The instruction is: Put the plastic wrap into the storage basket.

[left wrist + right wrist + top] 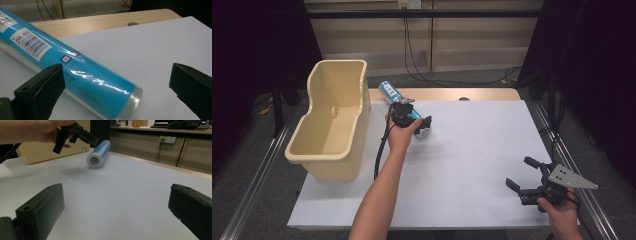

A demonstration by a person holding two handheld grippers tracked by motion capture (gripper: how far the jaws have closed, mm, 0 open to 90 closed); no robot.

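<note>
Roll (75, 75) of blue-wrapped film lies on its side on the white tabletop (482, 145), slanting between the left gripper's (414, 120) spread fingers (42, 87). In the left gripper view the near finger sits just beside the roll's lower flank, possibly brushing it; cannot tell contact. The far finger stands well apart from the roll, bare tabletop between. Fingers released, nothing clamped. Clear open end of the roll points toward the gap's lower edge; barcode label sits farther up the roll, beyond the fingertips.

High view: left hand (401, 134) holds the gripper over the roll's near end, the roll's far end poking out beyond the fingers toward the tabletop's back edge. Cream plastic bin (334, 120) stands upright just beside the roll, on the side away from the right gripper.

Right gripper (524, 177) rests low near the tabletop's front corner, well apart from the roll. Its fingers (42, 207) are spread wide, released, with bare tabletop between them. In the right gripper view the roll's hollow end faces those fingers from far off.
</note>
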